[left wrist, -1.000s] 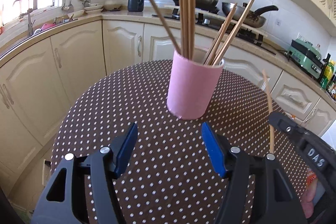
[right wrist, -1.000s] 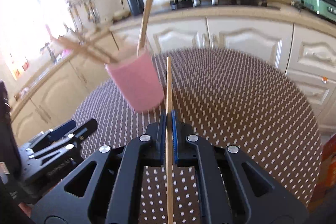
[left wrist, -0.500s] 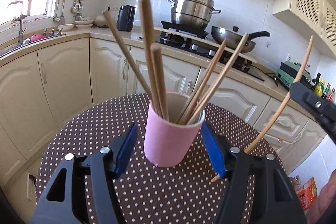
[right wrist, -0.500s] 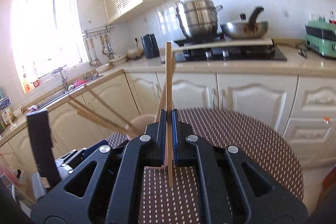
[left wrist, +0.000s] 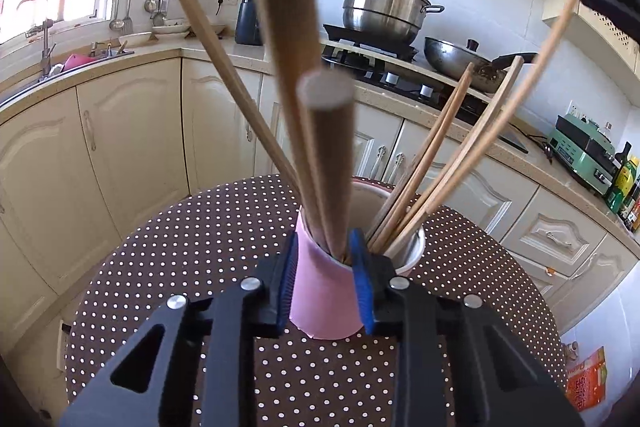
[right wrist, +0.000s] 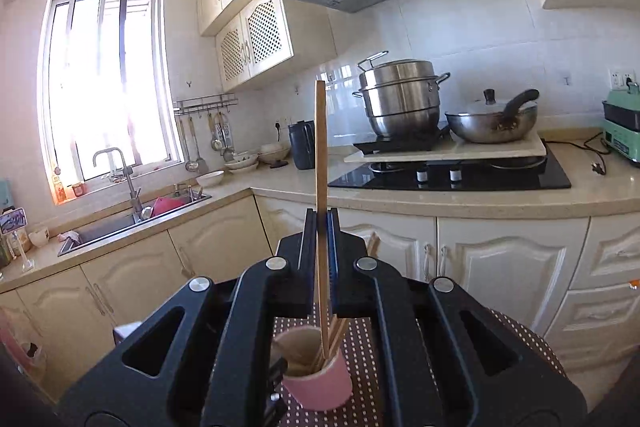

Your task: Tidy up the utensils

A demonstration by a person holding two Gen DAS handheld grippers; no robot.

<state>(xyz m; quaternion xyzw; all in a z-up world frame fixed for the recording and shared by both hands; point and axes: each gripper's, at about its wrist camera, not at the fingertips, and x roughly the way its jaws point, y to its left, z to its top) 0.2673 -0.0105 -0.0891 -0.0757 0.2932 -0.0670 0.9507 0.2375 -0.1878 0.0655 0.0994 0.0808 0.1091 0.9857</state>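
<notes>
Your round table point(left wrist: 168, 291) wears a brown cloth with white polka dots; directly on it stands only the pink cup point(left wrist: 324, 303) of chopsticks point(left wrist: 224, 83).

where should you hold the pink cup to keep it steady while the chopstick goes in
Grip the pink cup low on its straight wall, coming from the side as the left gripper does; chopsticks fan from the open top, blocking it.

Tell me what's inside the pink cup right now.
The pink cup holds several wooden chopsticks leaning outward. The chopstick gripped by the right gripper reaches down into it. The cup's bottom and the sticks' lower ends are hidden by its wall.
</notes>
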